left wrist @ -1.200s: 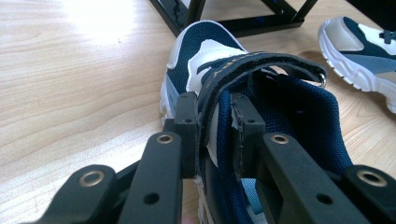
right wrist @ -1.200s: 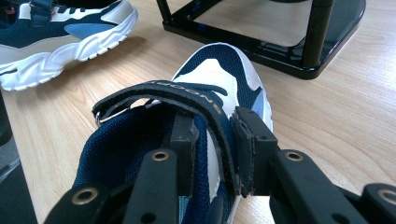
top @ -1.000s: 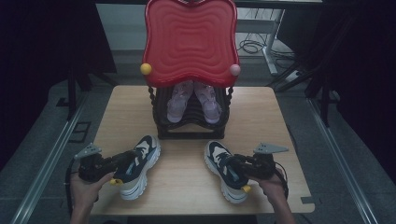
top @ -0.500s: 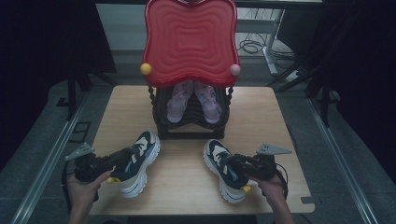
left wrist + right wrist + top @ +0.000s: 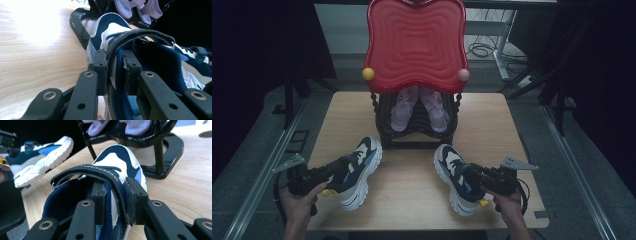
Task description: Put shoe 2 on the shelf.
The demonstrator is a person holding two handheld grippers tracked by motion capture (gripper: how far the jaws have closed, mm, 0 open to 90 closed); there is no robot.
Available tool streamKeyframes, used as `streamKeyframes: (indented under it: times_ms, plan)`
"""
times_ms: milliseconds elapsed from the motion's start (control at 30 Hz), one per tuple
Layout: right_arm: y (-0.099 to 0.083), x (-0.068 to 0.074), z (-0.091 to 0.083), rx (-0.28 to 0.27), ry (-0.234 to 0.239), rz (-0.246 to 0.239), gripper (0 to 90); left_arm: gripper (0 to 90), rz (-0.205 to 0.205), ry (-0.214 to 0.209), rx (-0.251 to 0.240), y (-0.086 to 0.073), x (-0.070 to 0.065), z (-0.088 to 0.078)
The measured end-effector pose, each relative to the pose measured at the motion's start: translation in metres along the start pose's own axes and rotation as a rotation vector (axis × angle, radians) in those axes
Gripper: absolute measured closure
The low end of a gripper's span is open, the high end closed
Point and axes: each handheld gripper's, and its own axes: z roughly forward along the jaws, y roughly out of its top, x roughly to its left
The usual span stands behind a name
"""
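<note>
High view: 2 navy-and-white sneakers on the wooden table point(image 5: 412, 195), before a black rack point(image 5: 417, 135).
Left gripper view: left gripper point(image 5: 114, 71) clamps left sneaker point(image 5: 117, 32)'s collar.
Right gripper view: right gripper point(image 5: 115, 198) clamps right sneaker point(image 5: 117, 157)'s collar.

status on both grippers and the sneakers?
Left gripper shut on left sneaker. Right gripper shut on right sneaker. Both soles on table; black rack just ahead.

The right sneaker's strap point(image 5: 100, 173) bears upside-down lettering, roughly "SNOOPY".
</note>
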Motion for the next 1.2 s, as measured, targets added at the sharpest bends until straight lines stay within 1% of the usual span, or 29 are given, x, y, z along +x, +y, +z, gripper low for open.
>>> streamKeyframes:
  times_ms: [267, 367, 433, 533, 633, 733, 767, 833, 933, 1033, 1067, 1133, 1200]
  plan:
    - [0.004, -0.003, -0.014, -0.085, 0.004, 0.028, 70.7, 76.1, -0.016, -0.014, -0.041, 0.001, 0.002, -0.006]
    - [0.006, -0.004, -0.018, -0.118, -0.006, 0.027, 70.7, 76.2, -0.023, -0.017, -0.062, 0.002, 0.002, -0.008]
    - [0.008, -0.005, -0.021, -0.134, -0.009, 0.036, 70.7, 76.2, -0.028, -0.017, -0.073, 0.002, 0.001, -0.008]
    - [0.009, -0.007, -0.023, -0.157, -0.004, 0.042, 70.7, 76.3, -0.022, -0.012, -0.079, 0.004, 0.0, -0.008]
    - [0.012, -0.01, -0.026, -0.179, -0.006, 0.061, 70.7, 76.2, -0.013, -0.015, -0.084, 0.007, -0.001, -0.009]
    - [0.015, -0.012, -0.03, -0.199, -0.011, 0.06, 70.7, 76.3, -0.017, -0.021, -0.1, 0.011, -0.001, -0.012]
    - [0.016, -0.013, -0.031, -0.216, -0.014, 0.061, 70.7, 76.3, -0.018, -0.02, -0.105, 0.013, -0.001, -0.013]
    - [0.018, -0.013, -0.034, -0.226, -0.013, 0.066, 70.7, 76.3, -0.017, -0.017, -0.112, 0.015, 0.0, -0.015]
    - [0.023, -0.014, -0.037, -0.245, -0.023, 0.058, 70.7, 76.3, -0.012, -0.011, -0.123, 0.02, -0.001, -0.017]
    - [0.035, -0.011, -0.045, -0.276, -0.039, 0.05, 70.7, 76.3, -0.007, -0.003, -0.136, 0.026, -0.001, -0.019]
    - [0.038, -0.011, -0.047, -0.283, -0.038, 0.041, 70.8, 76.3, -0.007, -0.003, -0.136, 0.026, -0.001, -0.019]
    - [0.043, -0.01, -0.049, -0.3, -0.041, 0.036, 70.8, 76.3, -0.005, -0.002, -0.147, 0.032, 0.0, -0.02]
    - [0.047, -0.01, -0.05, -0.303, -0.048, 0.027, 70.8, 76.3, -0.003, 0.0, -0.15, 0.036, 0.0, -0.021]
